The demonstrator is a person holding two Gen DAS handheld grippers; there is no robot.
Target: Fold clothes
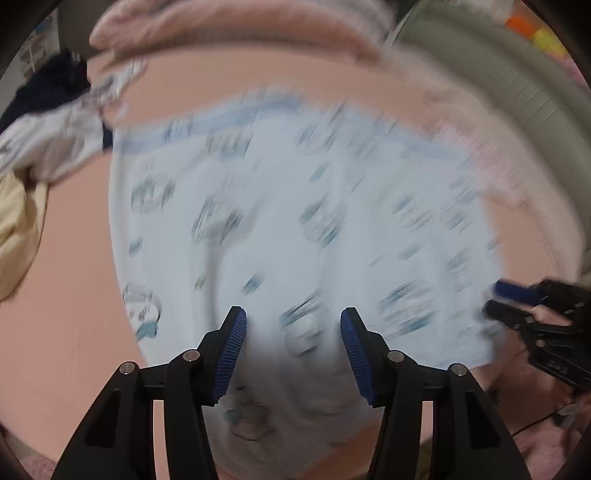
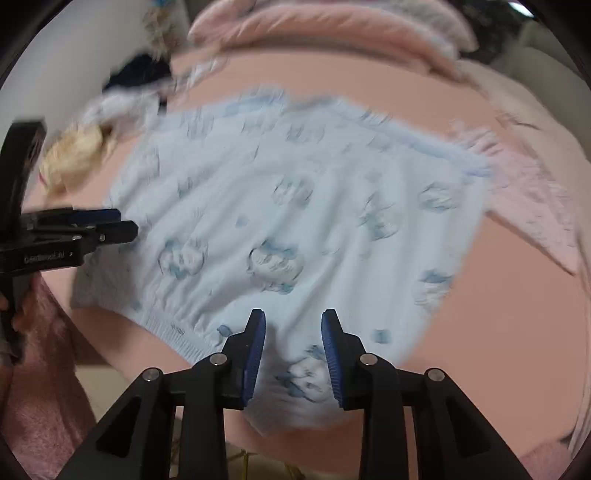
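A light blue garment [image 1: 295, 206] with a printed pattern lies spread flat on the pink bed sheet [image 1: 74, 295]. Both views are blurred. My left gripper [image 1: 293, 314] hovers over the garment's near part, open, with nothing pressed between its blue pads. It also shows in the right wrist view as the left gripper [image 2: 123, 223] over the garment's left edge. My right gripper [image 2: 293, 314] stands open above the garment [image 2: 295, 221], close to its ribbed hem [image 2: 173, 325]. In the left wrist view the right gripper [image 1: 496, 299] sits at the garment's right edge.
A heap of other clothes lies at the far left: a dark navy piece [image 1: 48, 88], a white printed piece [image 1: 48, 144] and a yellow one [image 1: 18, 229]. A folded pink blanket [image 1: 229, 26] lies along the far side. A pale pink garment [image 2: 524, 192] lies right of the blue one.
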